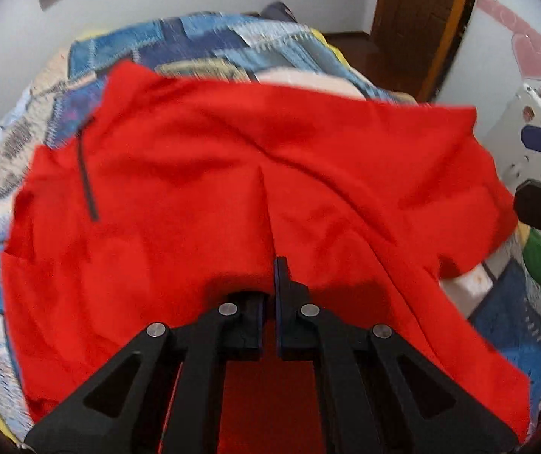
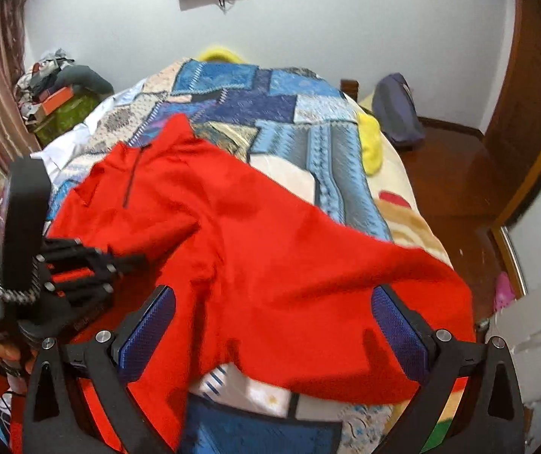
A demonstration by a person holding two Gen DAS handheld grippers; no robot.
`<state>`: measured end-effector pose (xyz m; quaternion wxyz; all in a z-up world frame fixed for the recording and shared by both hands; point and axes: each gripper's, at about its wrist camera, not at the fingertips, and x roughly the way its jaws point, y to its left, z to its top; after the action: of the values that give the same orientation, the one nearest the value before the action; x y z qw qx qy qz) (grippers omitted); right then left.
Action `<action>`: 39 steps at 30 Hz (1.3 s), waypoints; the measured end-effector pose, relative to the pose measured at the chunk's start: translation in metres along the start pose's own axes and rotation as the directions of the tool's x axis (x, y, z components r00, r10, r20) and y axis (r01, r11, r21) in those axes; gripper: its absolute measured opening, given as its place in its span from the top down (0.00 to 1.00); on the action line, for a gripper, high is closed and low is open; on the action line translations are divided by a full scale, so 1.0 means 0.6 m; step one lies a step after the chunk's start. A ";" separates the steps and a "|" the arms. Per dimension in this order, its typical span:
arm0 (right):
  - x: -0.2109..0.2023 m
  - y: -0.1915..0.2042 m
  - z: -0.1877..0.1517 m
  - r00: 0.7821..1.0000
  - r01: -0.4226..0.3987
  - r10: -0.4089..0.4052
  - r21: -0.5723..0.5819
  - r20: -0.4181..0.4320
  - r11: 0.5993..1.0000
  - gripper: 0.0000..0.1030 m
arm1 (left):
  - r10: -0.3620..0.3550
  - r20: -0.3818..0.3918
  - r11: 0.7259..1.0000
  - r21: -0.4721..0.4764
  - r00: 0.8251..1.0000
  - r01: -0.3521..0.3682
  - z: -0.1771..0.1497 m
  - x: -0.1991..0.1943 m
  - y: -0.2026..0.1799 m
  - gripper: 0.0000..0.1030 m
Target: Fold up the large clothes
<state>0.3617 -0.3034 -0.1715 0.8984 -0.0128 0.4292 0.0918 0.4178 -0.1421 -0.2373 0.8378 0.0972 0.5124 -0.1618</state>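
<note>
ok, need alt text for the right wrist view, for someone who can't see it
A red zip-neck garment lies spread and rumpled across a blue patchwork bedspread, seen between the wide-open blue-padded fingers of the right gripper, which hold nothing. At the left edge the left gripper reaches onto the fabric. Behind are a white wall and a wooden door.
</note>
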 end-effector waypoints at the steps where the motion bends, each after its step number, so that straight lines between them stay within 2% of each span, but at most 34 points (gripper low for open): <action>1: 0.001 -0.002 -0.006 1.000 0.002 -0.002 -0.004 -0.008 1.000 0.00 | -0.012 -0.010 1.000 -0.004 1.000 0.012 -0.006 -0.001 -0.001 0.90; 2: 0.002 -0.002 -0.009 1.000 0.004 -0.004 -0.009 -0.014 1.000 0.00 | -0.023 -0.018 1.000 -0.010 1.000 0.023 -0.006 -0.003 0.000 0.88; 5: 0.003 0.010 -0.015 1.000 0.005 -0.005 -0.029 -0.017 1.000 0.00 | -0.065 -0.014 0.997 -0.050 0.998 0.064 -0.008 -0.033 0.025 0.68; 6: 0.004 0.016 -0.013 1.000 0.004 -0.005 -0.037 -0.016 0.999 0.00 | -0.073 0.011 0.995 -0.067 0.997 0.073 -0.012 -0.055 0.043 0.57; 7: 0.003 0.024 -0.010 1.000 -0.001 0.000 -0.044 -0.011 0.999 0.00 | -0.066 0.038 0.994 -0.079 0.997 0.069 -0.016 -0.074 0.058 0.43; 9: 0.002 0.042 -0.003 1.000 -0.018 0.018 -0.059 -0.002 0.998 0.00 | -0.031 0.091 0.993 -0.107 0.995 0.040 -0.027 -0.115 0.098 0.26; 10: 0.003 0.054 0.002 1.000 -0.029 0.029 -0.069 0.002 0.997 0.00 | -0.009 0.119 0.991 -0.128 0.993 0.024 -0.038 -0.136 0.123 0.23; 12: 0.008 0.078 0.011 0.999 -0.045 0.045 -0.091 0.005 0.995 0.00 | 0.042 0.142 0.983 -0.182 0.989 -0.016 -0.057 -0.166 0.175 0.23; 14: 0.020 0.106 0.019 0.998 -0.056 0.056 -0.120 -0.001 0.991 0.00 | 0.109 0.134 0.970 -0.232 0.985 -0.076 -0.083 -0.183 0.231 0.23; 18: 0.062 0.172 0.026 0.995 -0.095 0.087 -0.180 -0.052 0.979 0.00 | 0.241 0.040 0.926 -0.309 0.970 -0.218 -0.151 -0.175 0.329 0.23; 20: 0.092 0.206 0.029 0.992 -0.107 0.090 -0.214 -0.091 0.971 0.00 | 0.248 -0.005 0.908 -0.346 0.969 -0.235 -0.189 -0.157 0.369 0.23; 23: 0.127 0.262 0.028 0.986 -0.128 0.091 -0.277 -0.141 0.952 0.00 | 0.190 -0.091 0.910 -0.357 0.977 -0.211 -0.246 -0.118 0.404 0.23; 26: 0.161 0.316 0.022 0.977 -0.152 0.084 -0.365 -0.195 0.919 0.01 | 0.209 -0.149 0.917 -0.313 0.966 -0.247 -0.288 -0.083 0.411 0.23; 28: 0.183 0.339 0.013 0.974 -0.144 0.050 -0.432 -0.221 0.890 0.09 | 0.239 -0.176 0.917 -0.281 0.955 -0.282 -0.308 -0.068 0.410 0.23; 30: 0.203 0.352 0.007 0.969 -0.131 0.013 -0.470 -0.247 0.873 0.24 | 0.262 -0.177 0.917 -0.260 0.949 -0.302 -0.326 -0.063 0.413 0.23; 31: 0.213 0.356 0.005 0.965 -0.130 0.000 -0.475 -0.264 0.870 0.26 | 0.269 -0.169 0.919 -0.248 0.948 -0.305 -0.328 -0.062 0.412 0.23; 33: 0.223 0.356 0.004 0.962 -0.128 -0.009 -0.478 -0.273 0.869 0.36 | 0.301 -0.158 0.915 -0.231 0.941 -0.331 -0.330 -0.061 0.407 0.23; 34: 0.224 0.354 0.005 0.961 -0.131 -0.006 -0.475 -0.275 0.870 0.38 | 0.333 -0.151 0.906 -0.223 0.931 -0.361 -0.327 -0.062 0.403 0.23; 36: 0.221 0.347 0.011 0.955 -0.163 0.028 -0.445 -0.294 0.881 0.57 | 0.395 -0.138 0.883 -0.216 0.908 -0.417 -0.320 -0.064 0.398 0.23; 39: 0.209 0.328 0.026 0.954 -0.175 0.061 -0.382 -0.293 0.907 0.74 | 0.459 -0.135 0.845 -0.239 0.878 -0.479 -0.306 -0.059 0.399 0.29</action>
<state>0.4162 -0.0893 -0.2476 0.8010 -0.1842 0.5210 0.2304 0.3395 0.1468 -0.2901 0.8380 0.1121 0.5199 0.1217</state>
